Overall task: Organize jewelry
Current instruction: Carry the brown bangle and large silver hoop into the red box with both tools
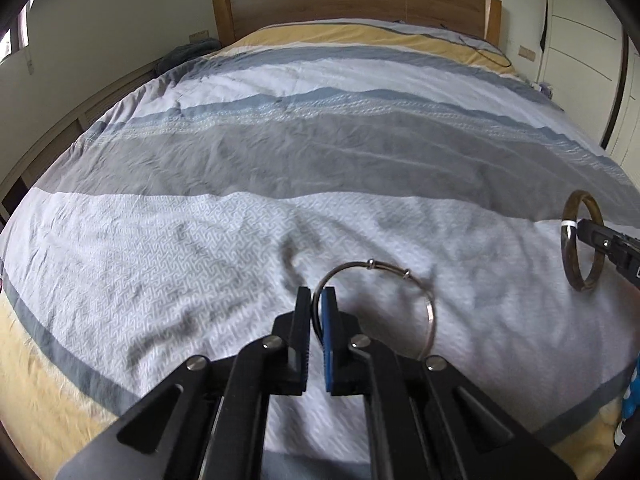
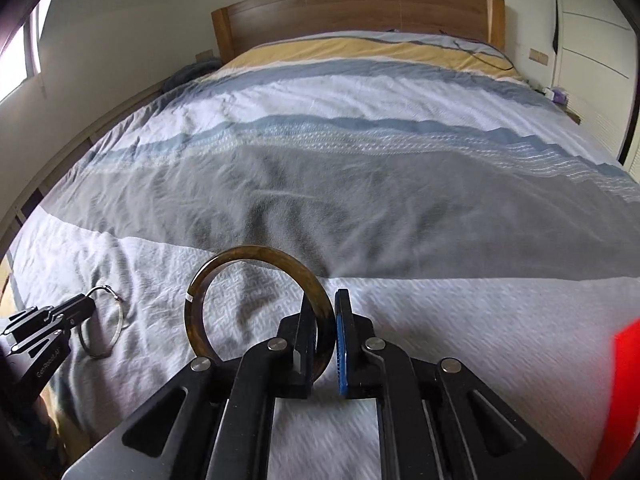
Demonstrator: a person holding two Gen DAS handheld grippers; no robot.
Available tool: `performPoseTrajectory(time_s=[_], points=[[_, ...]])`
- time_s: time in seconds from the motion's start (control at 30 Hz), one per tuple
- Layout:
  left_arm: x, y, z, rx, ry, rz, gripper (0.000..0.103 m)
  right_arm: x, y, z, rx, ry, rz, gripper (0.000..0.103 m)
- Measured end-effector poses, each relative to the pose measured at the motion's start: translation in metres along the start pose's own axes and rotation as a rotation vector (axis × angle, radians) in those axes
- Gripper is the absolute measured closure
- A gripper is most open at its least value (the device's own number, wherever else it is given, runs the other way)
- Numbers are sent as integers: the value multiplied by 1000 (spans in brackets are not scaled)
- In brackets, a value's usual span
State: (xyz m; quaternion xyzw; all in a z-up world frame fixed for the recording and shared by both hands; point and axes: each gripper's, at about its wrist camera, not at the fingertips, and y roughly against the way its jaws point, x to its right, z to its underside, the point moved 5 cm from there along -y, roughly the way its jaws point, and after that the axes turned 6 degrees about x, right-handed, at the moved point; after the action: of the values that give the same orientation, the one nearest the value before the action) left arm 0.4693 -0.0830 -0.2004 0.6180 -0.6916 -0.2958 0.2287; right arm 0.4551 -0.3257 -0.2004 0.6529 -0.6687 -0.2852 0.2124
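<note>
Silver bangle [image 1: 400,300] sits pinched in the left hand-held gripper [image 1: 319,300], raised just above the bed [image 1: 280,152] at its foot end; the brown bangle [image 2: 256,308] is clamped in the right hand-held gripper [image 2: 325,308], also off the bed. Both pieces look picked up, but no box or tray is visible, so putting them away seems yet to do
</note>
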Motion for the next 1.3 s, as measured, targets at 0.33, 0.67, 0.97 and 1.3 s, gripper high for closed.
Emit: performPoseTrajectory(time_s=[0.33,0.67,0.97,1.3], points=[[52,81,-12,56,-65,79,100,45,110,-3,65,-56,64,95],[134,184,-13,128,-163,197,100,109,234,6,139,-98,158,95],[220,272,-4,206,-243,323,100,160,337,36,167,-121,229,95],[301,334,11,246,-333,422,100,212,417,68,195,-158,303,95]])
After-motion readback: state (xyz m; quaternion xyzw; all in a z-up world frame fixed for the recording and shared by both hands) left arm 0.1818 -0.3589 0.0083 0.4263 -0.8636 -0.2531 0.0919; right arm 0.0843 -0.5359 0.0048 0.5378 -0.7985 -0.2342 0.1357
